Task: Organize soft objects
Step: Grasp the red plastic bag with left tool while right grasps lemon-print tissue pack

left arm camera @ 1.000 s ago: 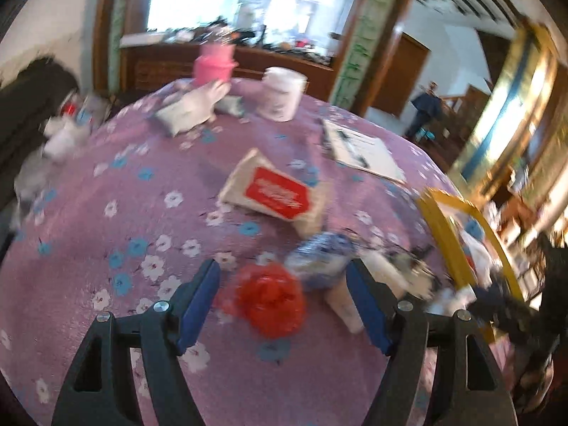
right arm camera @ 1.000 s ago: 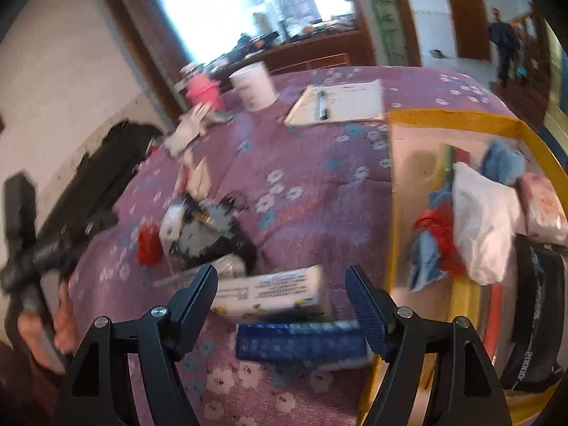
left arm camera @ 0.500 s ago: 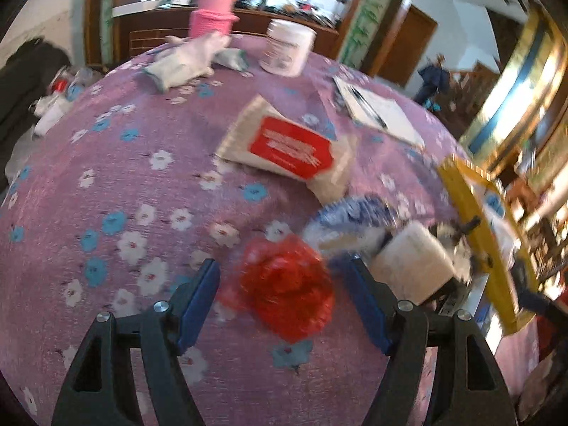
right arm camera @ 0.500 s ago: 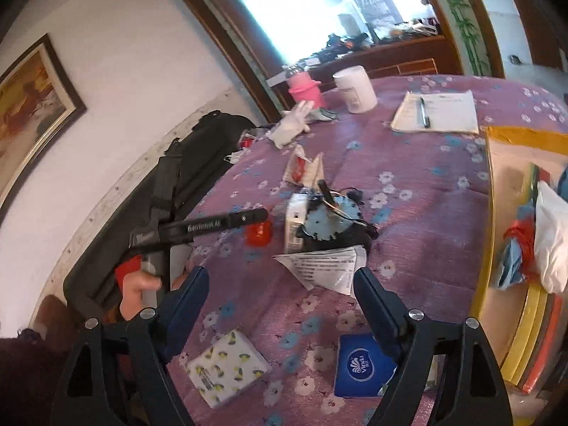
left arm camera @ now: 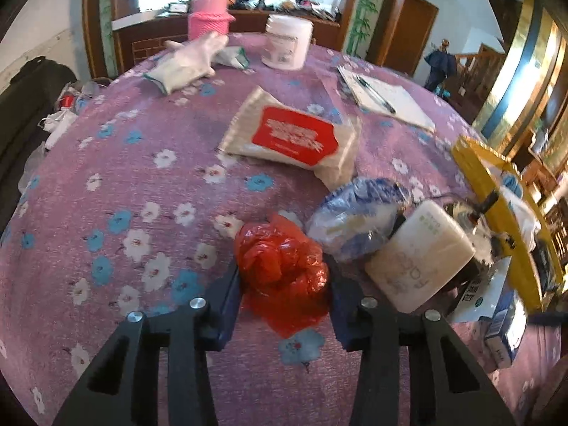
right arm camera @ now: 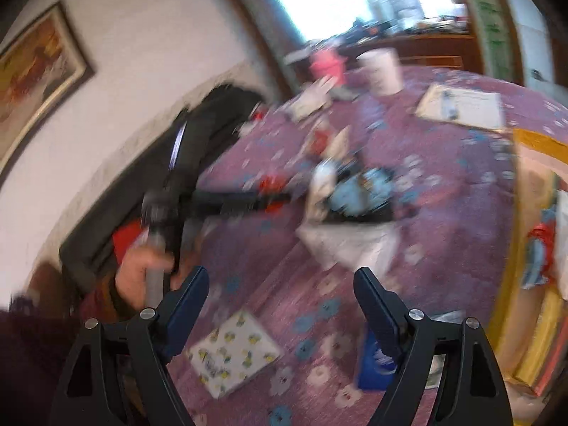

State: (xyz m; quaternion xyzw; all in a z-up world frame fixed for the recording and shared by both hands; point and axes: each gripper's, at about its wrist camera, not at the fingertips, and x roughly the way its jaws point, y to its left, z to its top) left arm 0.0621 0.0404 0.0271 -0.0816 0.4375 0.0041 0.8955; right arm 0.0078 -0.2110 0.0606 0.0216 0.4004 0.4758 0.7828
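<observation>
A crumpled red plastic bag (left arm camera: 280, 266) lies on the purple flowered tablecloth (left arm camera: 124, 177). My left gripper (left arm camera: 284, 271) is closing on it, and both blue pads press into the bag's sides. In the blurred right wrist view the same left gripper (right arm camera: 273, 195) shows as a dark bar reaching over the red bag, held by a hand (right arm camera: 142, 266). My right gripper (right arm camera: 280, 291) stands open above the cloth with nothing between its fingers. A lemon-patterned tissue pack (right arm camera: 234, 351) lies just below it.
A blue-white packet (left arm camera: 351, 213) and a white pack (left arm camera: 419, 255) crowd the bag's right side. A red-labelled tissue pack (left arm camera: 294, 138) lies behind. The yellow box (left arm camera: 486, 184) stands at the right. Glove (left arm camera: 188, 60), white jar (left arm camera: 287, 46) and notepad (left arm camera: 383, 99) sit at the back.
My left gripper's jaws have narrowed from wide apart to pressing on the red bag after sinking toward it. The right gripper has swung and rolled leftward, still open.
</observation>
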